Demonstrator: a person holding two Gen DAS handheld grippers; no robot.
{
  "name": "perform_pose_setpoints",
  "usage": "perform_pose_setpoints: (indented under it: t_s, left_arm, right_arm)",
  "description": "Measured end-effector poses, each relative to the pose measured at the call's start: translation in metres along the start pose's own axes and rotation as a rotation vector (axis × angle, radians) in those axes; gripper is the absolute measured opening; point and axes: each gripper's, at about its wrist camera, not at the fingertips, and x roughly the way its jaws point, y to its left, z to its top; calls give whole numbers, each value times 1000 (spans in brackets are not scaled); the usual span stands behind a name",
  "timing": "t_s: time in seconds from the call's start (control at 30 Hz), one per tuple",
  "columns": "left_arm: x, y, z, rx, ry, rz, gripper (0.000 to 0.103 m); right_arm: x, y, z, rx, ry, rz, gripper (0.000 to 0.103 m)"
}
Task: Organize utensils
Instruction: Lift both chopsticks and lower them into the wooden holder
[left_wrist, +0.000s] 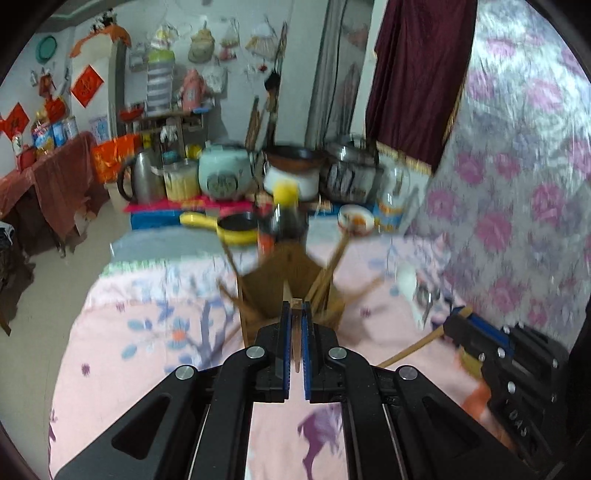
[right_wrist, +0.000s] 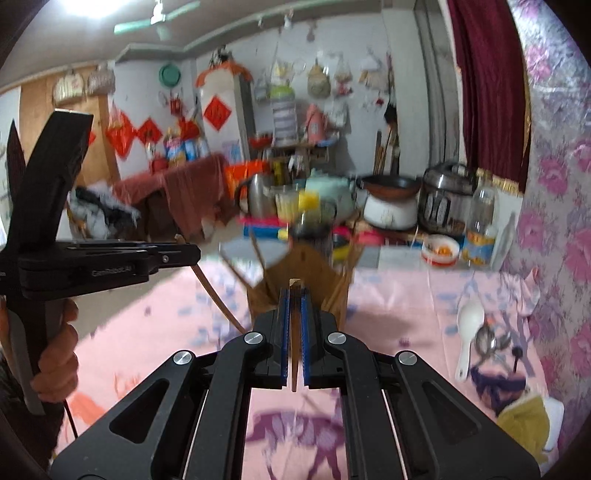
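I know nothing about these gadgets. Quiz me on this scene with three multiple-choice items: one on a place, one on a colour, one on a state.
1. Where does the white rice spoon lie?
A. in the wooden holder
B. on the pink cloth, right of the holder
C. on the floor

2. What colour is the frying pan behind the wooden holder?
A. yellow
B. green
C. purple

3. How do the right tongs stand?
A. wide open, empty
B. shut on a chopstick
C. shut on the rice spoon

Answers:
1 B, it rests flat on the pink cloth.
2 A, its handle and rim are yellow.
3 B, a thin wooden chopstick sits between the blue pads.
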Motion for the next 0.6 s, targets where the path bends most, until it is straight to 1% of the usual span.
perform_pose_setpoints:
  t_s: [0.03,0.07,0.13,0.2,0.27,0.33,0.4,0.47,0.53,0.57,0.6]
  left_arm:
    - [-4,0,6,0,-23,8,6]
    - [-8,-2,16,1,-60,23,6]
    - [-16,-4,34,-5,-131,53,6]
    - [-17,-4,44,-12,-175,74,6]
    - [-9,-4,51,-21,-193,80,6]
    - [4,-1,52,-34,-184,75,6]
    - [20,2,48,-45,-180,97,6]
    - [37,7,42,-54,-173,118,6]
    - [55,16,34,-83,-151,107,6]
    - [67,23,27,-114,-123,83,6]
    - [75,28,23,-135,-101,61,6]
  right_arm:
    - [-1,0,6,5,-27,-1,6]
    - [-2,0,16,12,-70,-11,6]
    - [-3,1,25,18,-123,-33,6]
    - [1,2,34,24,-182,-62,6]
    - [11,3,39,28,-221,-89,6]
    - [23,3,41,29,-234,-105,6]
    - [40,2,39,30,-227,-113,6]
    - [63,-3,34,34,-194,-110,6]
    - [93,-7,28,25,-118,-102,6]
    - [103,-10,24,29,-89,-104,7]
    - [117,-13,21,31,-39,-96,7]
